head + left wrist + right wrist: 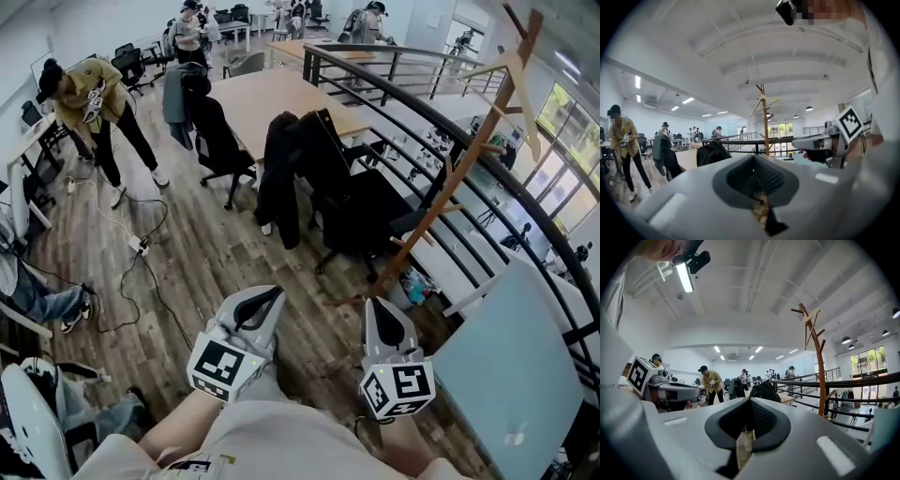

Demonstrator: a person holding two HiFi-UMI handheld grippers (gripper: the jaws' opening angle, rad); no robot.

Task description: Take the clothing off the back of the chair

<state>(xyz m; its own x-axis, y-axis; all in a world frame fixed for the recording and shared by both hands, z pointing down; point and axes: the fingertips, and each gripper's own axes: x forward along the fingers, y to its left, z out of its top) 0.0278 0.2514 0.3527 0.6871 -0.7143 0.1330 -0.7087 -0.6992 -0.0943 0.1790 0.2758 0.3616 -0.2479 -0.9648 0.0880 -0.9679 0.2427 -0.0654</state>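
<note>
The dark jacket [279, 178] hung over the back of the black chair [361, 211] just above the middle of the head view, beside the wooden tabletop [272, 98]. It was well apart from my left claw [265, 298] and right claw [380, 307], both closed on nothing low in the frame. I judged I should step close, open a claw, pinch the shoulder fabric and lift it upward rather than drag it, since the chair might roll; I could make out no container.
</note>
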